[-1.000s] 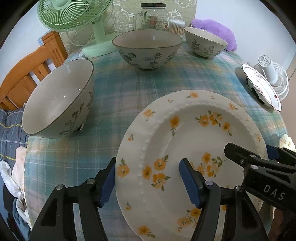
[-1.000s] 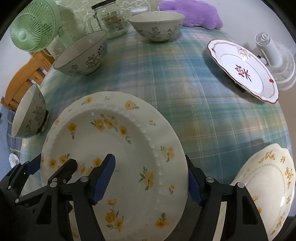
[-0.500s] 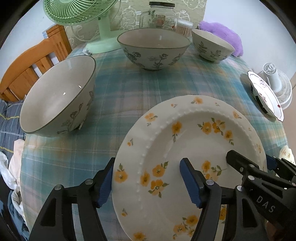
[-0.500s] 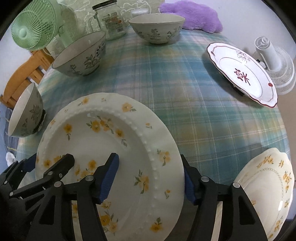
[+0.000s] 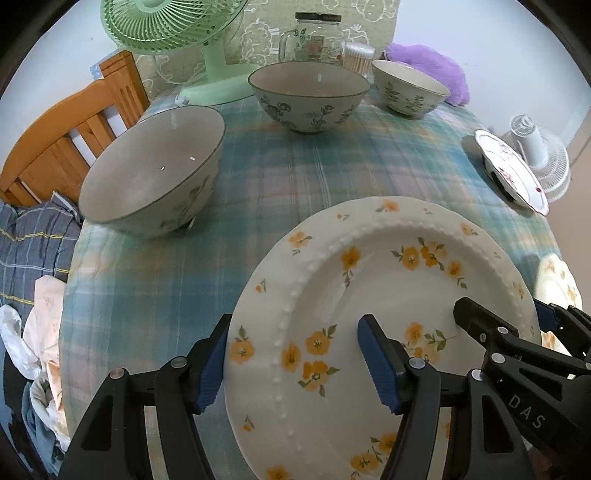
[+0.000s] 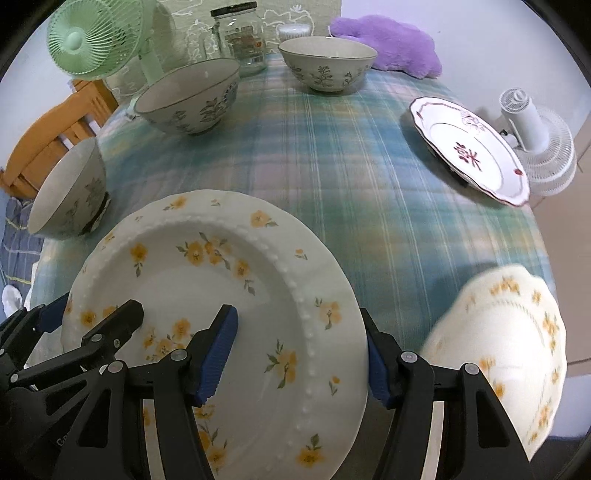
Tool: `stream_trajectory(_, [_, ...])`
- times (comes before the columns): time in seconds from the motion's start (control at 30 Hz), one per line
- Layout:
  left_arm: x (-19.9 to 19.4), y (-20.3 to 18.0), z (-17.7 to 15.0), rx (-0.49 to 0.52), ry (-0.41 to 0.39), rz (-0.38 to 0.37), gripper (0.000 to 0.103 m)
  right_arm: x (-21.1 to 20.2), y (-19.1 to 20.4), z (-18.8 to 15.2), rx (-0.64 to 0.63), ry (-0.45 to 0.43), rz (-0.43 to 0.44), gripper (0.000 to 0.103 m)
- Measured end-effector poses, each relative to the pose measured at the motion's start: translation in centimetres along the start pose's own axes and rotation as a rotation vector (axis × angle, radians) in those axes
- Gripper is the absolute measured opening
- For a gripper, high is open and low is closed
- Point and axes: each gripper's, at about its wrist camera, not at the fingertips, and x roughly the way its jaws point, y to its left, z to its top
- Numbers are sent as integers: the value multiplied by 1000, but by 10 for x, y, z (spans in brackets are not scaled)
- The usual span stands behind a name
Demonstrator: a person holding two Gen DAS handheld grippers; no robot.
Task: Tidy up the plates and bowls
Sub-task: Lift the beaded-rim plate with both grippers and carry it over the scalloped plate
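A white plate with yellow flowers (image 5: 388, 295) (image 6: 229, 288) is held above the plaid table between both grippers. My left gripper (image 5: 295, 360) straddles its left rim, one finger over it and one under. My right gripper (image 6: 301, 356) straddles its right rim the same way. A second yellow-flowered plate (image 6: 517, 332) lies at the table's near right edge. A white plate with red flowers (image 6: 469, 147) sits at the far right. Three floral bowls stand on the table: near left (image 5: 147, 173), back middle (image 5: 308, 96), back right (image 5: 410, 88).
A green fan (image 5: 177, 26), a glass jar (image 5: 317, 37) and a purple plush (image 6: 391, 44) stand at the back. A white fan (image 6: 535, 144) lies beyond the right edge. A wooden chair (image 5: 66, 136) and bedding are on the left.
Both grippers have lifted the yellow-flowered plate and drawn it back toward the near edge. The bowls and other plates have not moved.
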Motion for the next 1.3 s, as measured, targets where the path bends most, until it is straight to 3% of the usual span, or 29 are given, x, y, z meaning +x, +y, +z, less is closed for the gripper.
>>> stream_trajectory(0.37, [-33, -1, -27, 87, -42, -77, 67, -45, 9, -47, 92, -41, -76, 66])
stream_trajectory(0.67, [-52, -25, -29, 127, -108, -80, 67, -70, -9, -60, 150, -104, -88, 66])
stream_trajectory(1.3, [-59, -133, -32, 54, -132, -49, 67, -88, -118, -54, 85, -125, -54, 67])
